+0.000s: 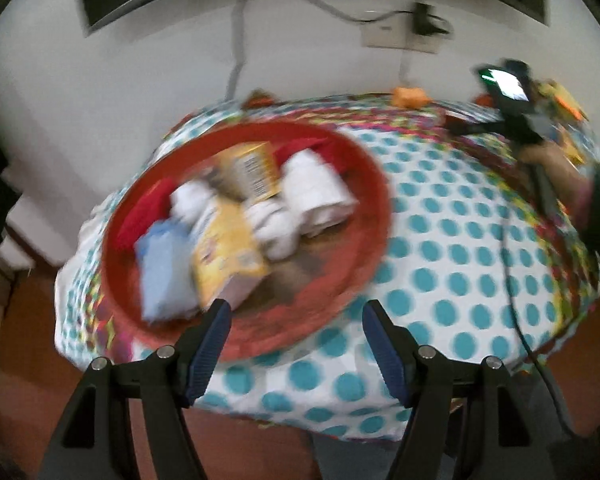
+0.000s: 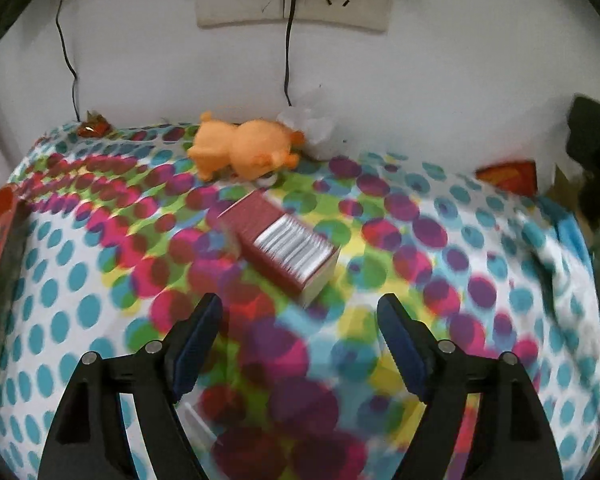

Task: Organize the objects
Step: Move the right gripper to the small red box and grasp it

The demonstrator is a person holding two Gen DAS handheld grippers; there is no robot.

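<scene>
With nothing between either pair of jaws, these are my notes, left side first.

Left tongs (image 1: 296, 320): spread wide, empty, over the near rim of the red tray (image 1: 364, 168).
Tray load: yellow boxes (image 1: 230, 256), white rolled cloths (image 1: 320, 188), a pale blue bag (image 1: 162, 264) and red fabric lie heaped in the tray; blur keeps me from reading any label.
Right tongs (image 2: 300, 312): jaws have just been opening, now wide, with only the dotted cloth of the bench (image 2: 80, 280) showing between them.
Red box (image 2: 284, 236): lies flat on the bench just beyond my right tongs, slightly left of their centre line.
Long axis: the red box runs slantwise, far-left to near-right, so I judge my wrist must roll to straddle its short width.
Nearer hand: the right, I judge; the left is at the tray.
Orange toy (image 2: 244, 148): behind the red box, against the wall.
Hard to see: the tray shows only as a red sliver far left of the red box in the right view; right of the box, things at the bench's edge are cut off and blurred.
</scene>
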